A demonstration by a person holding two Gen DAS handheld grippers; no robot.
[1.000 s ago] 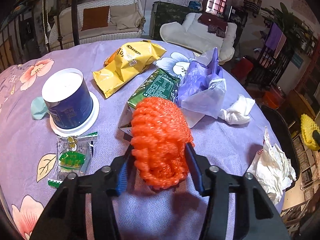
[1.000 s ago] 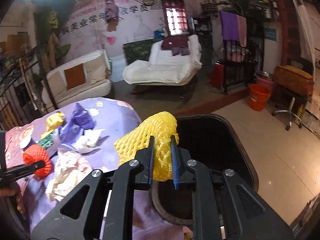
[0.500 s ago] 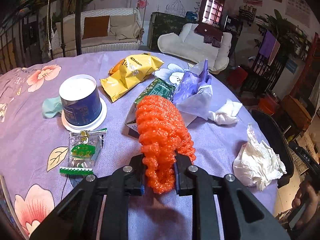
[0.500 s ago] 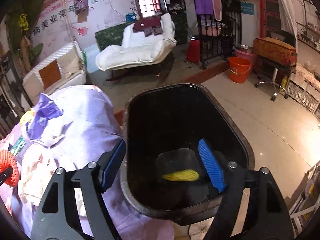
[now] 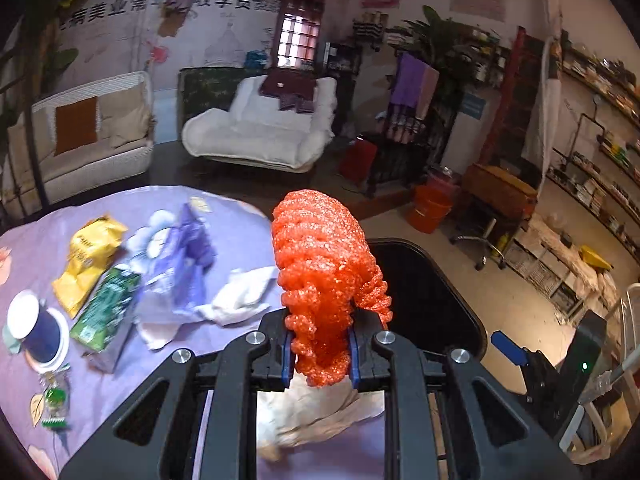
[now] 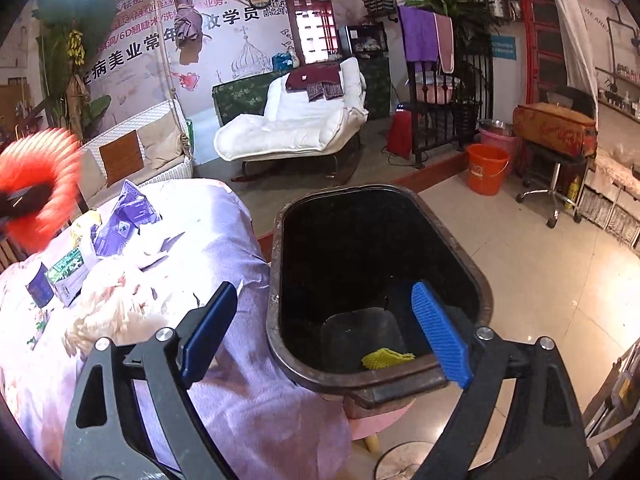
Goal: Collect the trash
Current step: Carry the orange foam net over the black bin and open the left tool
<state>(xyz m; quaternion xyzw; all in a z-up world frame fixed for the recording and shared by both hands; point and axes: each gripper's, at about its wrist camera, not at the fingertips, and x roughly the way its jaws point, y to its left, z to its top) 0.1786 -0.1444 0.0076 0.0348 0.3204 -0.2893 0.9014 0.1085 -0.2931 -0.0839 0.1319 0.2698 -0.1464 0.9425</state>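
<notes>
**One foam net clamped, one already in the bin**

Nearest the left wrist camera, the left gripper (image 5: 318,354) has its two blue-padded jaws pressed onto the lower end of a single orange foam net (image 5: 326,276), which stands upright between them and rises above the fingers. Directly beneath the jaws lies one crumpled sheet of pale paper (image 5: 320,416) on the purple flowered tablecloth (image 5: 240,236).

In the right wrist view, the right gripper (image 6: 324,332) is spread wide with nothing between its two blue pads (image 6: 440,334); it hangs over the near rim of the one black trash bin (image 6: 280,280), which stands just beside the table edge. A single yellow foam net (image 6: 386,358) lies on the bin's floor.

Farther out on the cloth, the left view shows one white crumpled tissue (image 5: 240,292), one purple plastic bag (image 5: 188,264), one green carton (image 5: 106,308) lying on its side, one yellow snack bag (image 5: 90,252), one blue tub (image 5: 38,330) with a white top sitting on a white disc, and one small clear wrapper (image 5: 52,396) with green print near the table's near left edge.

Beyond the table stand one white lounge chair (image 5: 264,128), one wicker sofa (image 5: 92,140) with an orange cushion, and one orange bucket (image 5: 430,208) on the floor.
</notes>
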